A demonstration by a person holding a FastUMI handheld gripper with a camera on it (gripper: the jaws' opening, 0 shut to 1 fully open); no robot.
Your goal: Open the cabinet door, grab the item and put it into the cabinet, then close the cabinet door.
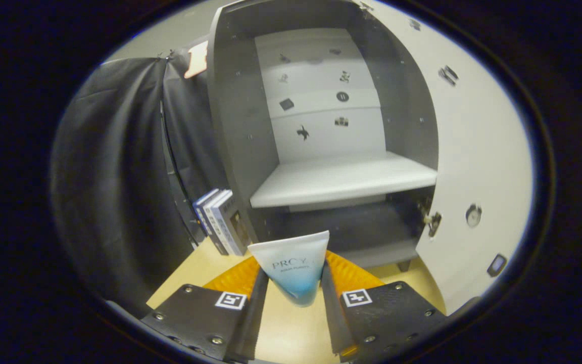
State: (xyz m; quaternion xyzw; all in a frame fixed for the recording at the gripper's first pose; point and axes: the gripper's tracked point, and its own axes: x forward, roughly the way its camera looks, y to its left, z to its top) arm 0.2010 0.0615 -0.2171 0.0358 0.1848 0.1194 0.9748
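One tube (293, 265), one cabinet (230, 131), three books (223, 222), one shelf (341, 179).

The gripper (293, 283) has both fingers pressed on a white-and-blue plastic squeeze tube (292, 268), held upright. Beyond it stands the grey wooden cabinet (235, 126), its white door (478, 167) swung open, 1 white shelf (341, 179) inside. 3 upright books (223, 222) lean beside the cabinet.

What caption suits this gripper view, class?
Gripper shut on a white-and-blue tube, facing the open cabinet and its bare shelf.
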